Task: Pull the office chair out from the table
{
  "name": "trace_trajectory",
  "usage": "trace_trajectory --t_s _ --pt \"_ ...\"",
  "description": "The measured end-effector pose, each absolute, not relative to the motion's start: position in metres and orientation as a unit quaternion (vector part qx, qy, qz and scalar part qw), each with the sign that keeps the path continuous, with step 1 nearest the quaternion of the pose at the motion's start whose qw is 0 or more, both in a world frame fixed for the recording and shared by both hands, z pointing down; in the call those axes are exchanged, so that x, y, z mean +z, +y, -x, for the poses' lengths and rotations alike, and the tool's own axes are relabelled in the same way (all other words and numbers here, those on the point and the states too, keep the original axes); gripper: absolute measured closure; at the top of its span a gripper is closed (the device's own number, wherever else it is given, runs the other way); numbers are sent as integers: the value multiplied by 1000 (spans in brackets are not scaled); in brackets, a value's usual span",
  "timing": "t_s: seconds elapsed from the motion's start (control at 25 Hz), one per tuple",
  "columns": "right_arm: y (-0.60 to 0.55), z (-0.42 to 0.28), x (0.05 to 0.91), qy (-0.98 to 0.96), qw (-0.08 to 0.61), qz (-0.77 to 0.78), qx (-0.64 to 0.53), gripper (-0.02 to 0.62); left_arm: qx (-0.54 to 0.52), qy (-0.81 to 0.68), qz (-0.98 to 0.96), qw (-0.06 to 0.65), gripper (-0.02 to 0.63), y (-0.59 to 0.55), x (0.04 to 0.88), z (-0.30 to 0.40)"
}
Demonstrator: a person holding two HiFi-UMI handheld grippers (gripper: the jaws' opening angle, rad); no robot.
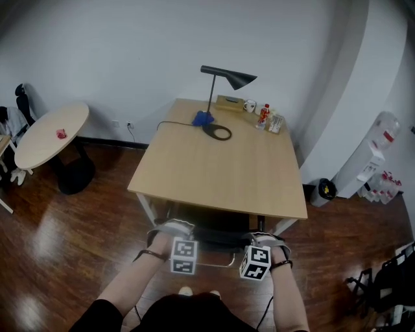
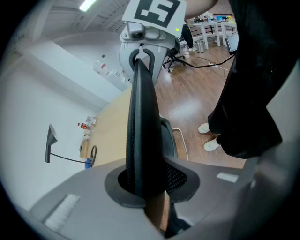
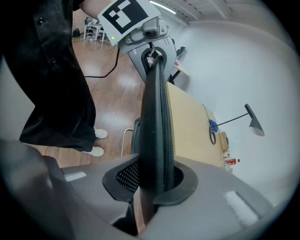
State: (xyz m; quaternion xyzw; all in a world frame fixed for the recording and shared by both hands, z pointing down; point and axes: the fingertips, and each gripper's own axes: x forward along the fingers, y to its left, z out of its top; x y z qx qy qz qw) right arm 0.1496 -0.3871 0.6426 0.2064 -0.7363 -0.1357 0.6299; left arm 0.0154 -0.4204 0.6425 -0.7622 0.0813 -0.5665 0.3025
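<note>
The scene's evenly lit by ceiling strip lights (image 2: 87, 4), soft glare is seen on the wood floor (image 1: 43, 241), and edges are fisheye-warped and blacked out.

The wooden table (image 1: 220, 172) carries a black desk lamp (image 1: 235, 78), a mug (image 1: 249, 106) and a red bottle (image 1: 263, 115) near its far edge.

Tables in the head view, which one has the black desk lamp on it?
The rectangular wooden table in the middle: the black desk lamp stands near its far edge. The round table at left holds only a red item.
</note>
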Motion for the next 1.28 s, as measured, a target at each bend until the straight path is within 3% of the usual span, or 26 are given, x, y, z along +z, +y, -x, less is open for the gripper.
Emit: trace_trajectory --t_s 1.28 --pt "-317 -138 643 -743 632 -180 -124 522 -578 77 762 283 534 -351 645 -3"
